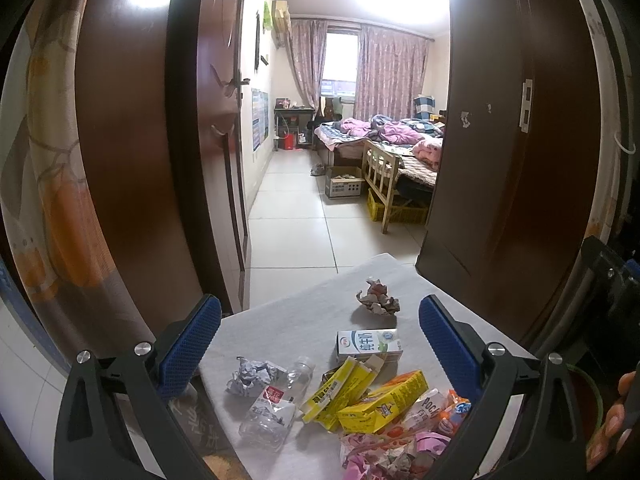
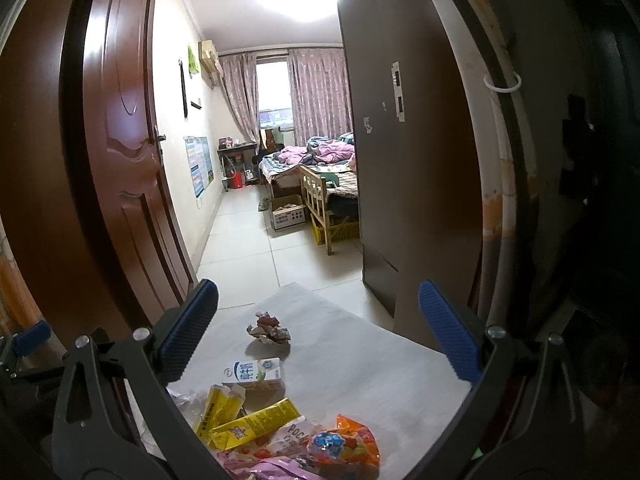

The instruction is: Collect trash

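Trash lies scattered on a small grey table (image 1: pixel 288 320): a crumpled paper ball (image 1: pixel 378 297), a white milk carton (image 1: pixel 369 345), yellow boxes (image 1: pixel 384 402), a crushed clear bottle (image 1: pixel 274 400), a grey paper wad (image 1: pixel 252 374) and pink and orange snack wrappers (image 1: pixel 424 432). My left gripper (image 1: pixel 320 344) hangs open above the pile, holding nothing. The right wrist view shows the same paper ball (image 2: pixel 269 330), milk carton (image 2: pixel 254 374), yellow boxes (image 2: pixel 248 426) and an orange wrapper (image 2: pixel 346 446). My right gripper (image 2: pixel 318 330) is open over the table (image 2: pixel 360 368), empty.
A brown door (image 1: pixel 140 140) stands open on the left and a dark wardrobe (image 1: pixel 512 152) rises on the right. Beyond lie tiled floor (image 1: pixel 292 208), a cardboard box (image 1: pixel 344 186), a wooden chair (image 1: pixel 382 176) and a bed (image 1: pixel 380 132). A hand (image 1: pixel 612 420) shows at the right edge.
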